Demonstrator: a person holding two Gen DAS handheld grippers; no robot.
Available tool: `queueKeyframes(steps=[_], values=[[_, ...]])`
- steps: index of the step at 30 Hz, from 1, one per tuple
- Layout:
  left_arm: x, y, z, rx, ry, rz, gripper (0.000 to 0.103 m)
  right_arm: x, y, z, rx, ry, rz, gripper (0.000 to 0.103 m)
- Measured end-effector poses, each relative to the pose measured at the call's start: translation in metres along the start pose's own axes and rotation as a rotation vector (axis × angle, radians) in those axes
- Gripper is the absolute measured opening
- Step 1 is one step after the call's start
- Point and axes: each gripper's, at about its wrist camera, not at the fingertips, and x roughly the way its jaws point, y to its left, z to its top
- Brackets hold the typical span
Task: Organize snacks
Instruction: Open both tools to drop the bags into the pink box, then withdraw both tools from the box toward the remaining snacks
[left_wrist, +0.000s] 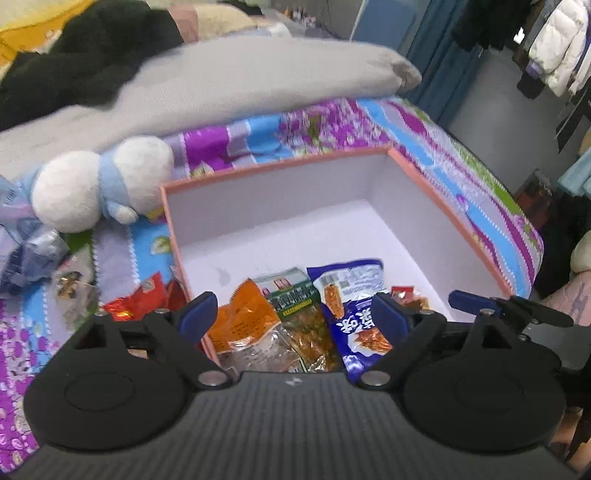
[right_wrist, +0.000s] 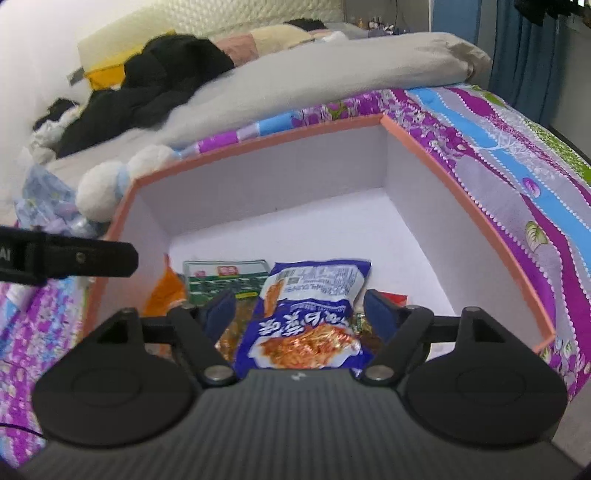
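Item: blue-and-white plastic snack packet (right_wrist: 306, 314), inside white cardboard box with salmon-pink rim (right_wrist: 258, 129) on bed. Long axis along right gripper (right_wrist: 301, 314); right nearer. Jaws apart, astride packet, unclamped. Left gripper (left_wrist: 293, 317) jaws apart, empty.

Snack packets (left_wrist: 295, 314) in box (left_wrist: 266, 192) (on bed (left_wrist: 424, 140))

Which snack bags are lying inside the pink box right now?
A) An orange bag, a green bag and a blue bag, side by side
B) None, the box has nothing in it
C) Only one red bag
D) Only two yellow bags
A: the orange bag, the green bag and the blue bag lie next to each other on the white floor of the pink box.
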Motion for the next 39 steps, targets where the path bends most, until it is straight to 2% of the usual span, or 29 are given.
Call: queueKeyframes(steps=[4, 13, 21, 30, 39], values=[[-0.044, 0.003, -0.007, -0.035, -0.053, -0.023, 0.093, -0.033, 0.009, 0.001, 0.014, -0.057, 0.02, 0.078], [-0.144, 0.014, -0.035, -0.066, -0.186, 0.018, 0.093, -0.104, 0.039, -0.004, -0.008, -0.166, 0.062, 0.078], [-0.209, 0.024, -0.073, -0.082, -0.27, 0.039, 0.093, -0.145, 0.068, -0.019, -0.054, -0.219, 0.069, 0.078], [-0.253, 0.048, -0.123, -0.131, -0.314, 0.068, 0.093, -0.17, 0.102, -0.047, -0.091, -0.237, 0.11, 0.078], [-0.283, 0.064, -0.177, -0.113, -0.341, 0.119, 0.093, -0.178, 0.139, -0.084, -0.127, -0.218, 0.138, 0.078]])
